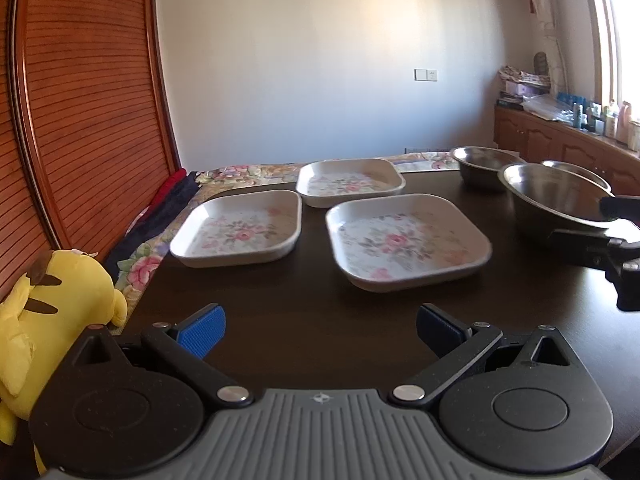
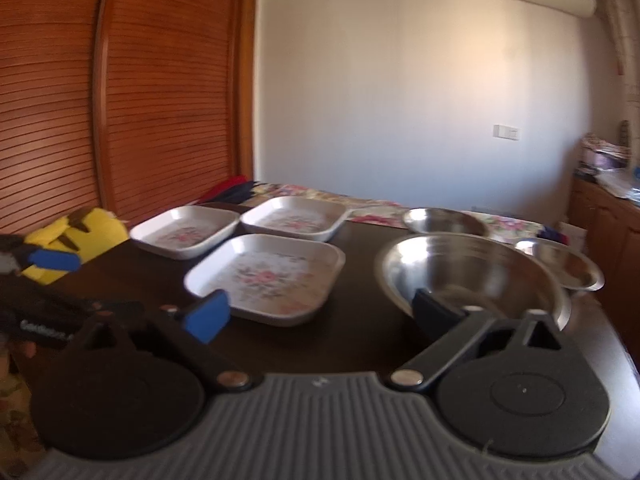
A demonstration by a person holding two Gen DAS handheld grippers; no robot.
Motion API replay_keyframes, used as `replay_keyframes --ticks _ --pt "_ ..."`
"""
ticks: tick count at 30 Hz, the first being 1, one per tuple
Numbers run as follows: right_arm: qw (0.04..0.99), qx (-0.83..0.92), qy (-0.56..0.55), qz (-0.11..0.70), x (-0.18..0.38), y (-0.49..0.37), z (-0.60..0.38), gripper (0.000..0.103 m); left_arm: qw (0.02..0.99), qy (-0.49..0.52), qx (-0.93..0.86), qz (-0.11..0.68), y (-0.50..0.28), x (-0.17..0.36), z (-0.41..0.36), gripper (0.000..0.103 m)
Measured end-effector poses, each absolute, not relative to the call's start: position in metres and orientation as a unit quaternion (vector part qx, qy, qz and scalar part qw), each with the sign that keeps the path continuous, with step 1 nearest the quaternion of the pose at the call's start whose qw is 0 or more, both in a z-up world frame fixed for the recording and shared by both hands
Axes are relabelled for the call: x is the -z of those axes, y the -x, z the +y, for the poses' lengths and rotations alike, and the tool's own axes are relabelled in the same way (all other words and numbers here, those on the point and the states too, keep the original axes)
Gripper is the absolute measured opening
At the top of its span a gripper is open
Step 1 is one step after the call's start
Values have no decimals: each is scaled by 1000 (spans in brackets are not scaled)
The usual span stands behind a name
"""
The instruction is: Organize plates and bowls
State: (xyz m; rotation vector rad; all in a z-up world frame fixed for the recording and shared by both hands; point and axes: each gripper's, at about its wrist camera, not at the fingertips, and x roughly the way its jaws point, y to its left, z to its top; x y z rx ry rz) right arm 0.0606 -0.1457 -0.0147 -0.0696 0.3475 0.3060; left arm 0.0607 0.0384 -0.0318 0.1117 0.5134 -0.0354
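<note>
Three square white plates (image 1: pixel 406 240) with pink floral prints sit at twelve o'clock on the dark table (image 1: pixel 320 308); three steel bowls (image 1: pixel 556 196) at two. Left gripper (image 1: pixel 320 330) and right gripper (image 2: pixel 320 308) both gape, empty.

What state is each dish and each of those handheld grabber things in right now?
Nearest square plate: empty, flat on the table.
Left square plate: empty, unstacked.
Far square plate: empty, unstacked.
Large steel bowl: upright, empty.
Far steel bowl: upright, apart.
Right steel bowl: upright, apart.
Left gripper: fingers open, holding nothing.
Right gripper: fingers open, holding nothing.
</note>
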Motion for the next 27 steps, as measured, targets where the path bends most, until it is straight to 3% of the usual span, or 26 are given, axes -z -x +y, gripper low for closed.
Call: replay_keyframes --ticks 5,18,27 --pt "966 -175 33 188 17 -78 -131 82 967 -40 24 249 -78 27 54 103" --pt "958 -150 57 237 35 -124 -110 57 962 -24 69 263 -135 28 63 70" --pt "956 -133 73 251 36 -138 -108 50 952 -31 90 289 -168 36 53 49"
